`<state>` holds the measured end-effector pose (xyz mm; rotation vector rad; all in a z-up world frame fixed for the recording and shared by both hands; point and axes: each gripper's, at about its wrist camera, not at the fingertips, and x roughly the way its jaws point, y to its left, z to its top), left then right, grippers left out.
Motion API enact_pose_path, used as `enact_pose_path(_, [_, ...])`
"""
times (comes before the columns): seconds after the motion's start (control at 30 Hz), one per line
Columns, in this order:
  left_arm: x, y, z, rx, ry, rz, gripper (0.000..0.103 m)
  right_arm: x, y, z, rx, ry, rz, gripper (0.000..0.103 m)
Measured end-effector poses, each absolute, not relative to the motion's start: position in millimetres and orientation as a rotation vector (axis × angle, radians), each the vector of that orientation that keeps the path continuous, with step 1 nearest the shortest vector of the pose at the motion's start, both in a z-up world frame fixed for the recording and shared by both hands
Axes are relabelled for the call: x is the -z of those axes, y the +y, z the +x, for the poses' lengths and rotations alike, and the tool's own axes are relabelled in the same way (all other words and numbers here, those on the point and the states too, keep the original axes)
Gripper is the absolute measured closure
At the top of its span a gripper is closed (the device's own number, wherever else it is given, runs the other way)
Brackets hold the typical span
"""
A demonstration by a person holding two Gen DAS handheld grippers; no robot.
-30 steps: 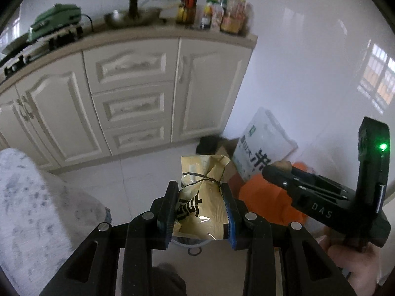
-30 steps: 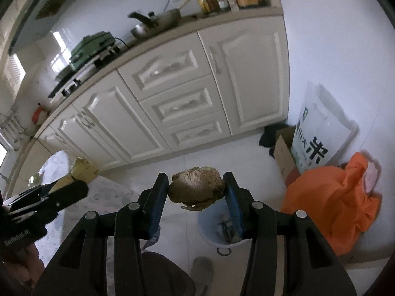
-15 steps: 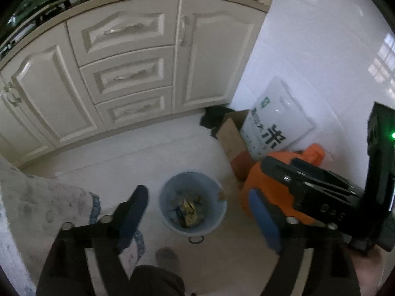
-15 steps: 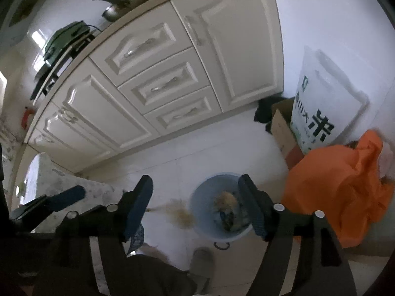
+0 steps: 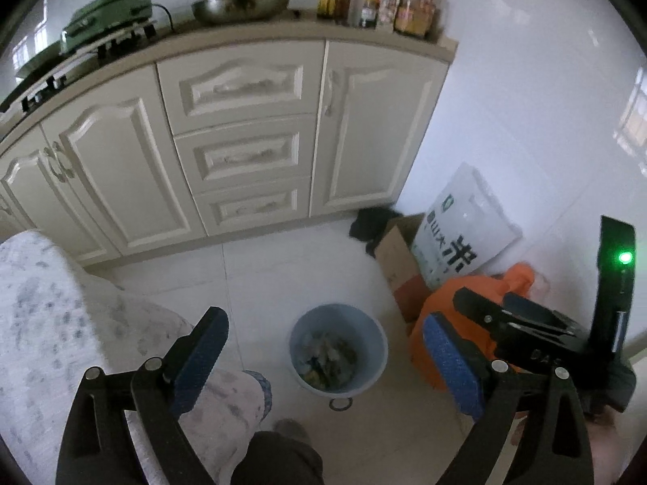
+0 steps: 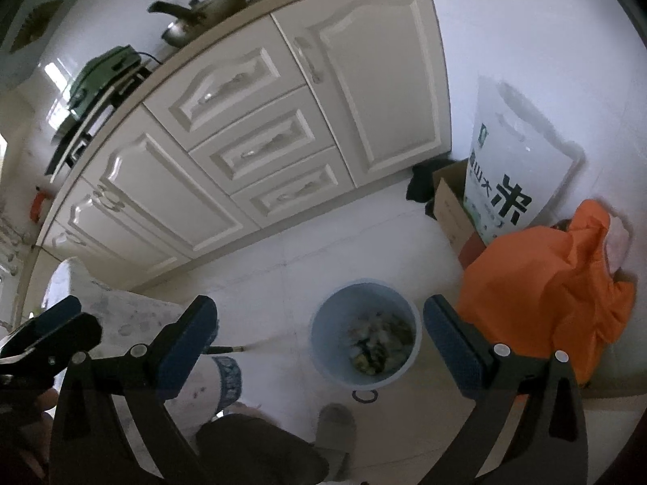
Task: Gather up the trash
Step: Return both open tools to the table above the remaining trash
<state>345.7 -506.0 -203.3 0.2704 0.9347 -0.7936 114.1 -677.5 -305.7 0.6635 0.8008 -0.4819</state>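
A light blue trash bin stands on the white tile floor with several pieces of trash inside; it also shows in the right wrist view. My left gripper is wide open and empty, held above the bin. My right gripper is wide open and empty, also above the bin. The right gripper's body shows at the right of the left wrist view. The left gripper's body shows at the left of the right wrist view.
Cream kitchen cabinets run behind the bin. An orange bag, a white rice sack and a cardboard box stand by the right wall. A marbled tabletop is at lower left. The person's foot is near the bin.
Both grippers opened. The yellow wrapper from the left and the brown crumpled lump from the right dropped out towards the bin. Both cameras dipped and then tilted back up.
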Motion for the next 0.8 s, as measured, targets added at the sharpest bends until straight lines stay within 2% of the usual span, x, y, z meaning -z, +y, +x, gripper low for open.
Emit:
enact_pose_path(0.17, [173.8, -438.2, 313.9, 0.795, 0.855, 0.231, 0.006, 271.7, -651.0, 115.3, 0.454, 0.757, 0.635, 0.0])
enact_pose_path(0.27, [155.0, -390.7, 301.2, 0.783, 0.813, 0.196, 0.002, 247.2, -630.2, 119.0, 0.427, 0.721, 0.611, 0.0])
enact_pose_path(0.53, [114.1, -273.0, 273.8, 0.687, 0.76, 0.152, 0.001, 193.2, -558.2, 147.2, 0.312, 0.663, 0.512, 0.0])
enact_pose_path(0.8, [86.1, -152.7, 244.6, 0.54, 0.711, 0.089, 0.001, 164.2, -475.0, 185.1, 0.15, 0.648, 0.424, 0.0])
